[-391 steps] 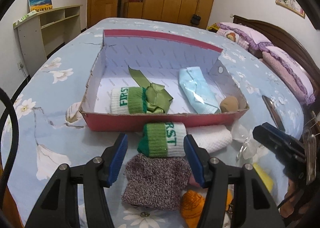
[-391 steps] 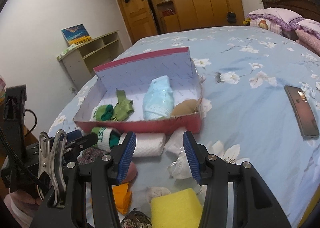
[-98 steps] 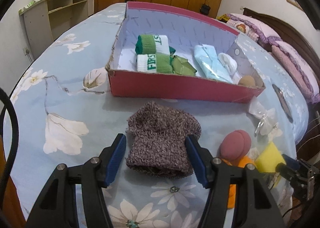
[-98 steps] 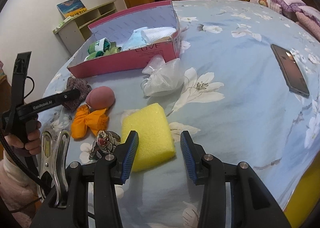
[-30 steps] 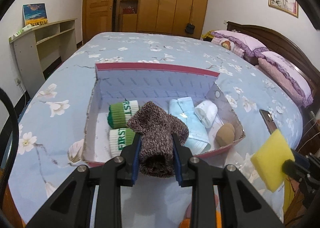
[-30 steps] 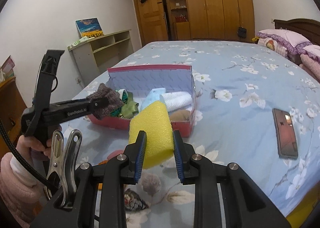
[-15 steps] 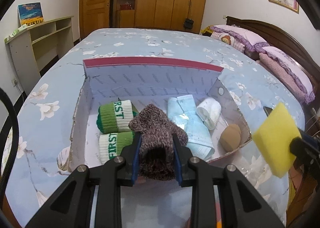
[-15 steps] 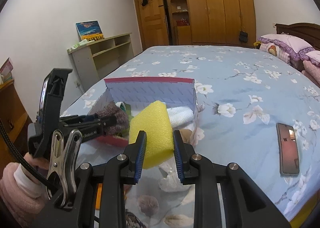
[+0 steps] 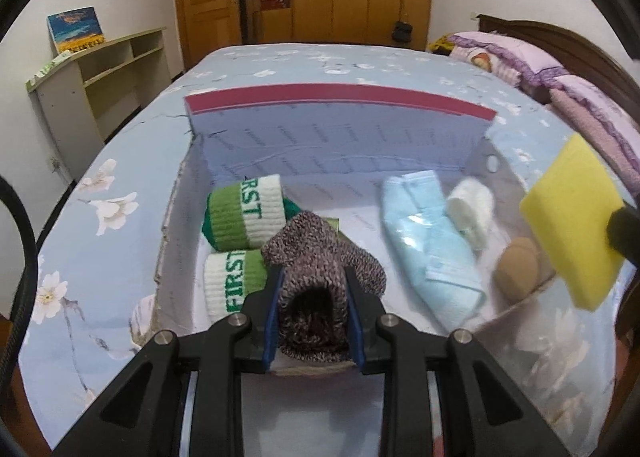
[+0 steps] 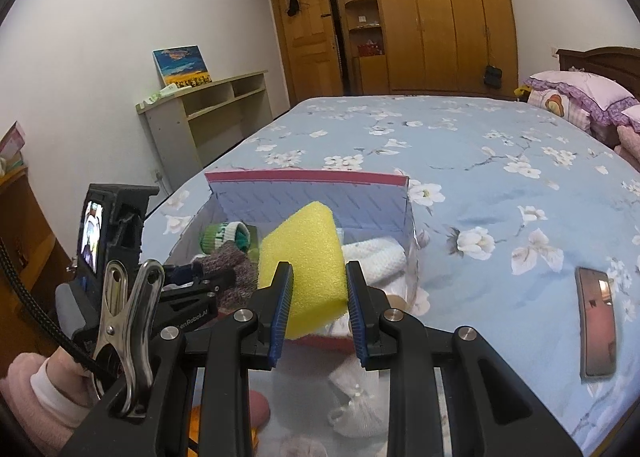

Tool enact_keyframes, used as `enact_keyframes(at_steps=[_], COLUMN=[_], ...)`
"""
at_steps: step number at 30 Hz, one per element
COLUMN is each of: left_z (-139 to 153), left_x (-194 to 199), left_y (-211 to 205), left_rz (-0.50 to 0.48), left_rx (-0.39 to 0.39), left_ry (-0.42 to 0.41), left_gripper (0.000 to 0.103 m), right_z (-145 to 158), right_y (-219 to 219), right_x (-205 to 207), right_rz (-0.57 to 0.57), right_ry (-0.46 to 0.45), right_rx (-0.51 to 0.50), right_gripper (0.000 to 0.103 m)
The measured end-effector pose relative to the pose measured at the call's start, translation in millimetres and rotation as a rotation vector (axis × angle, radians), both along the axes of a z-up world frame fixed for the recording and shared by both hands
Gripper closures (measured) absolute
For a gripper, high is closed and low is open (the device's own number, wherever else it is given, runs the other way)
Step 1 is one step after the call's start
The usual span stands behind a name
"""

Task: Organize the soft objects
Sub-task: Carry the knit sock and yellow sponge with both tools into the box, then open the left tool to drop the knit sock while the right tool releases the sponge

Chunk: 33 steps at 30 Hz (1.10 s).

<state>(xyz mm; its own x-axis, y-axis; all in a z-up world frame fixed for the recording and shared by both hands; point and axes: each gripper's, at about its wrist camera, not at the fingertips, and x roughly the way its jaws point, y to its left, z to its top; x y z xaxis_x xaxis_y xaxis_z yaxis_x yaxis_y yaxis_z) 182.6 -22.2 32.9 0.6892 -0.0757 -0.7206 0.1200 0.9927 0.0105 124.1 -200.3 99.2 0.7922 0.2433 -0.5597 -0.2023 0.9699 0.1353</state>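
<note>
My left gripper (image 9: 314, 309) is shut on a brown knitted sock (image 9: 320, 257) and holds it over the front of the pink-rimmed box (image 9: 340, 93). The box holds two green-and-white "FIRST" socks (image 9: 244, 213), a light blue cloth (image 9: 432, 233), a white roll (image 9: 470, 213) and a tan ball (image 9: 516, 269). My right gripper (image 10: 318, 297) is shut on a yellow sponge (image 10: 304, 253), held above the box's right front corner; the sponge also shows in the left wrist view (image 9: 572, 217). The left gripper shows at the left of the right wrist view (image 10: 200, 281).
The box (image 10: 312, 177) lies on a bed with a blue flowered cover (image 10: 480, 161). A phone (image 10: 596, 317) lies to the right. A white plastic bag (image 10: 356, 405), an orange thing and a pink ball lie in front of the box. Pillows (image 9: 520, 57) are at the far right.
Both grippers have moved forward toward the box. The brown sock is now lower over the box's front, and the sponge has come closer to its right corner.
</note>
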Motion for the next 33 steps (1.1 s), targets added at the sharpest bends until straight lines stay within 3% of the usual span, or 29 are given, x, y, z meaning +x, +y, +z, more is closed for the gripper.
enact_keyframes(at_steps=[16,21,27,33], left_z=[-8.7,-8.6,-7.9,-4.4], left_x=[-0.9,-1.0,-3.6,-7.0], left_y=[9.2,8.7,2.6,2.7], left_rz=[0.011,0.005,-0.024,-0.017], left_rx=[0.006,-0.015,-0.024,-0.037], left_ry=[-0.001,0.003,0.005,-0.004], left_gripper=[0.073,0.064,0.046,0.042], right_z=[-44.6,-56.1,-60.2,-61.9], right_y=[-6.5,-7.3,-9.5,-10.7], right_x=[36.9,42.2,42.3,39.2], right_rz=[-0.037,-0.054,-0.050,-0.047], right_ry=[0.088,0.102,0.092,0.072], right_rx=[0.012,-0.008,0.011,0.014], right_gripper=[0.075,0.075,0.074,0.060])
